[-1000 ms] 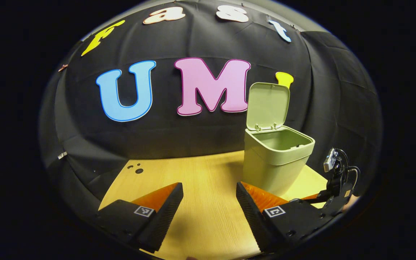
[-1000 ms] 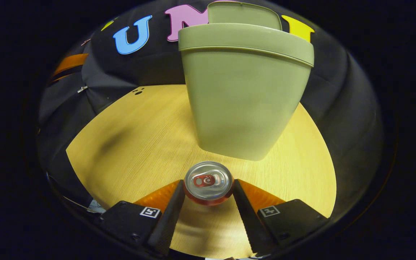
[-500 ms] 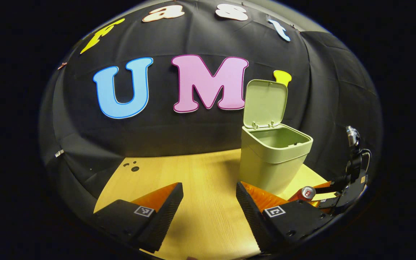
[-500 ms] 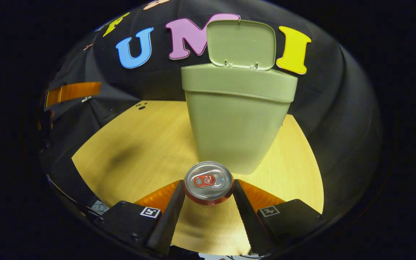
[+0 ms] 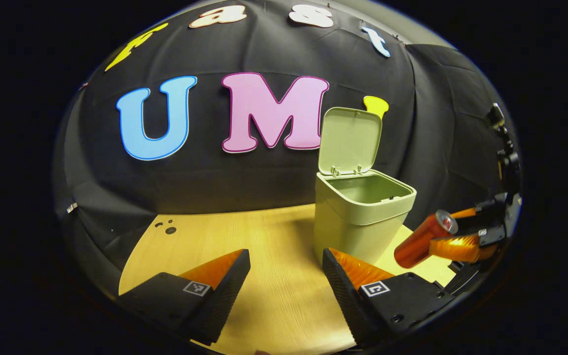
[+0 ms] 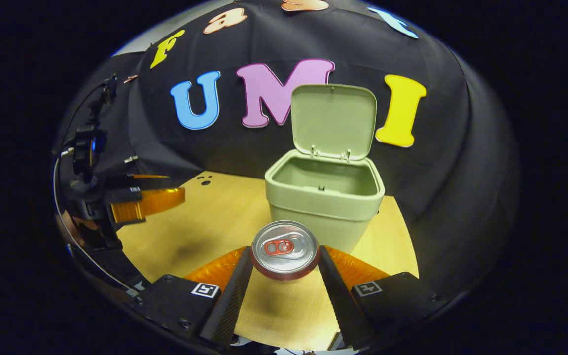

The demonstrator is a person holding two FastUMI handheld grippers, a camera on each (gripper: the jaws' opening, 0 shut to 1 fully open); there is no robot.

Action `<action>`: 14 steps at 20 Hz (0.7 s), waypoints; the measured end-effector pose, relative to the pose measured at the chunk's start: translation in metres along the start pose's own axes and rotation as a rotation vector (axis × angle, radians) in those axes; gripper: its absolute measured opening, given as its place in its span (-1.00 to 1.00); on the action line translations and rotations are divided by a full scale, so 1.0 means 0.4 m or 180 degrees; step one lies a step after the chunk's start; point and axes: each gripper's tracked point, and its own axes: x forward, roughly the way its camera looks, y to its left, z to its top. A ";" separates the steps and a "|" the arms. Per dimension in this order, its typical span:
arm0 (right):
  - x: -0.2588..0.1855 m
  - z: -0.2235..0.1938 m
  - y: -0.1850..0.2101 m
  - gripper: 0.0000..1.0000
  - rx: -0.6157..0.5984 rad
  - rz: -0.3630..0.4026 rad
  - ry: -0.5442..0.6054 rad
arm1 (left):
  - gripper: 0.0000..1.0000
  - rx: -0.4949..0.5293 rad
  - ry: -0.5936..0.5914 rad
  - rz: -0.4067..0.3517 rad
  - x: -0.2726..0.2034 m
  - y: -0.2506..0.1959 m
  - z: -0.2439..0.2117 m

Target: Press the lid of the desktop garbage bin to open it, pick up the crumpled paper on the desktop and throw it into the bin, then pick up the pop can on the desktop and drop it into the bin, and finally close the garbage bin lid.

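While clamped on the pop can (image 6: 284, 249) at bottom centre of the right gripper view, right gripper (image 6: 284, 268) fingers press both sides of the can, silver top with red tab facing the camera. Can off the desktop (image 6: 215, 217), shadow under it on the wood. Just above the can in frame, garbage bin (image 6: 324, 204), pale green, lid (image 6: 334, 122) flipped up and standing near upright at the back edge, hinges visible, interior dim, contents cannot tell. Far left of the same view, the left gripper (image 6: 148, 199) held above the desktop, fingers pointing right, cable and camera mount above it. Small dark marks on the desktop near its far edge.

Left gripper view: left gripper (image 5: 284, 276) at bottom centre, fingers spread wide, nothing between them, bare desktop (image 5: 264, 246) in the gap. Right of centre, garbage bin (image 5: 360, 217) upright on the desktop, lid (image 5: 349, 140) raised, mouth open. Lower right of frame, pop can (image 5: 424, 238) tilted, top end up-right, gripped near its top by the right gripper (image 5: 454, 229), lower than the bin rim and just right of the bin, not touching it. Camera mount and cable of that gripper up along the right edge. Black cloth wall behind everything. Crumpled paper: cannot tell where.
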 end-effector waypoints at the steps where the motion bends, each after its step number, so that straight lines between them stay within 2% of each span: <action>1: -0.010 0.030 0.005 0.66 -0.0012 0.0015 -0.0063 | 0.89 -0.0002 0.0001 -0.0009 0.002 -0.002 0.001; 8: -0.041 0.226 -0.021 0.66 -0.0008 -0.0043 -0.0559 | 0.90 0.0001 -0.0010 -0.0028 -0.004 0.002 0.003; 14: 0.009 0.345 -0.105 0.65 0.0032 -0.0183 -0.0868 | 0.90 -0.0005 -0.0009 0.0015 -0.019 0.018 -0.001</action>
